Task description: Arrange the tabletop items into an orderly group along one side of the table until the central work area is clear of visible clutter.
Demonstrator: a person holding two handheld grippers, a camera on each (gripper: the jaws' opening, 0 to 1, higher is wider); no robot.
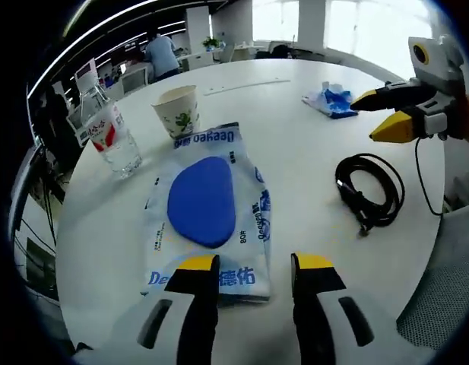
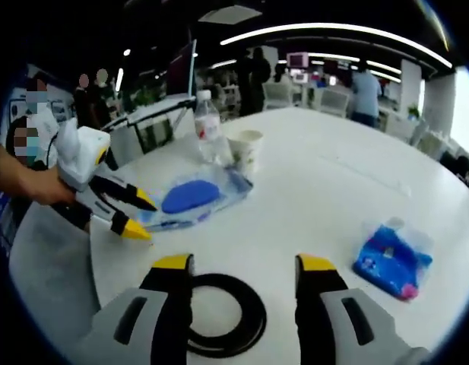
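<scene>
In the left gripper view a paper cup [image 1: 177, 109] stands upright in the upper middle of the frame; its inside cannot be made out. Left of it a clear plastic water bottle [image 1: 109, 131] leans with the view, and its fill level cannot be told. Just below the cup lies a flat clear packet [image 1: 207, 217] with a blue oval pad inside. The left hand-held gripper [image 1: 254, 266] hovers at the packet's near end, jaws apart and grasping nothing. A coiled black cable [image 1: 371, 190] lies at the right, and a crumpled blue wrapper [image 1: 333, 100] sits at the upper right. Bare white counter [image 1: 287, 129] spreads between packet, cable and wrapper; its curved edge runs along the lower left and right.

In the right gripper view the right hand-held gripper [image 2: 245, 265] is released, jaws spread above the cable [image 2: 219, 319] at the bottom of the frame. The wrapper [image 2: 390, 258] lies at the lower right.
</scene>
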